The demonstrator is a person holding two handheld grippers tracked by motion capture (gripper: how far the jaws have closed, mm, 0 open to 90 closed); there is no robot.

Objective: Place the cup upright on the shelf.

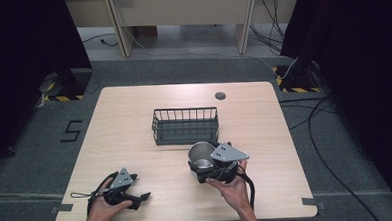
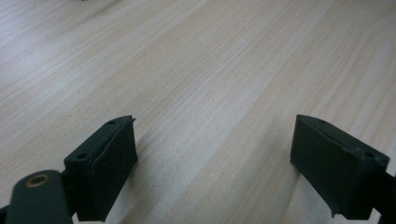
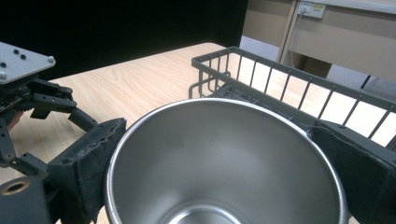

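Table point(image 1: 134, 118): steel cup point(image 1: 201, 153) upright, right gripper point(image 1: 202, 166) clamping.

You can read just 1 mark: a dark numeral 5 point(image 1: 73, 131) set on the grey floor point(image 1: 31, 162), at about 9 o'clock from the table point(image 1: 129, 128), just off its left edge. Nothing else carries lettering you could make out: the yellow-and-black striped tape point(image 1: 58, 98) at about 10 o'clock and its match point(image 1: 298, 89) at 2 o'clock are plain hazard stripes without words, and any marks on the wall socket point(image 3: 310, 8) are too small to read.
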